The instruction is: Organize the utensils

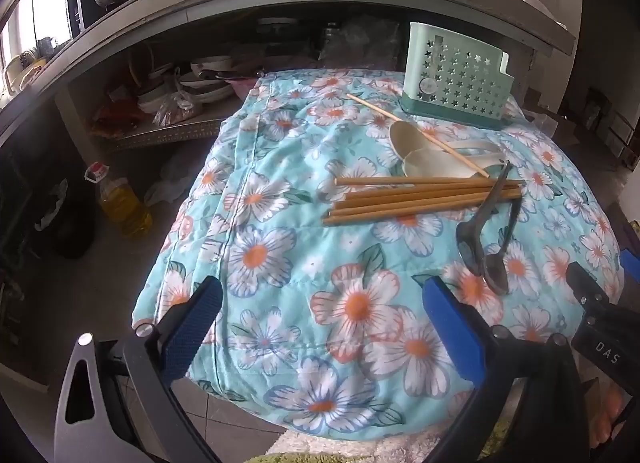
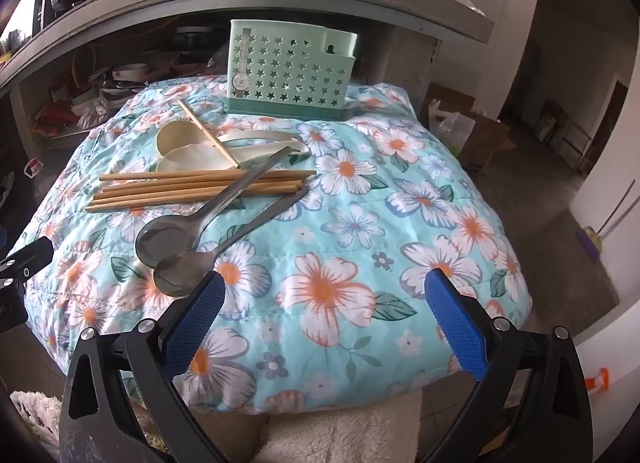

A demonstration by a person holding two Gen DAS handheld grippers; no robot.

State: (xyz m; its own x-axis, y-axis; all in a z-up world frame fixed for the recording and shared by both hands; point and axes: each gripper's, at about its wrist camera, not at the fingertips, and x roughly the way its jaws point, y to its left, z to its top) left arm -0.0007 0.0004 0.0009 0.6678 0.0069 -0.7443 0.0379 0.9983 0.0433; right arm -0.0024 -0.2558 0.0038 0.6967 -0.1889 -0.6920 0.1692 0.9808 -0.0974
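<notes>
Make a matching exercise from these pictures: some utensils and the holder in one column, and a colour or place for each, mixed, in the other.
Column one:
1. utensil holder
2. metal spoons
3. bundle of chopsticks
4. white spoons

Column two:
a. pale, under a single thin stick
b. mint green, upright at the far edge of the floral cloth
c. brown, lying side by side
d. grey, bowls nearest the camera

Pairs: 1-b, 2-d, 3-c, 4-a

The quilt [image 2: 360, 223] is soft printed cloth, matt and puckered. Chopsticks [image 2: 200, 189] look like plain matt wood. Two steel spoons [image 2: 172, 239] shine dully; the pale spoons [image 2: 180, 139] look like smooth plastic. The caddy [image 2: 288, 71] is smooth mint plastic, the gripper pads [image 2: 192, 327] rough blue rubber.
</notes>
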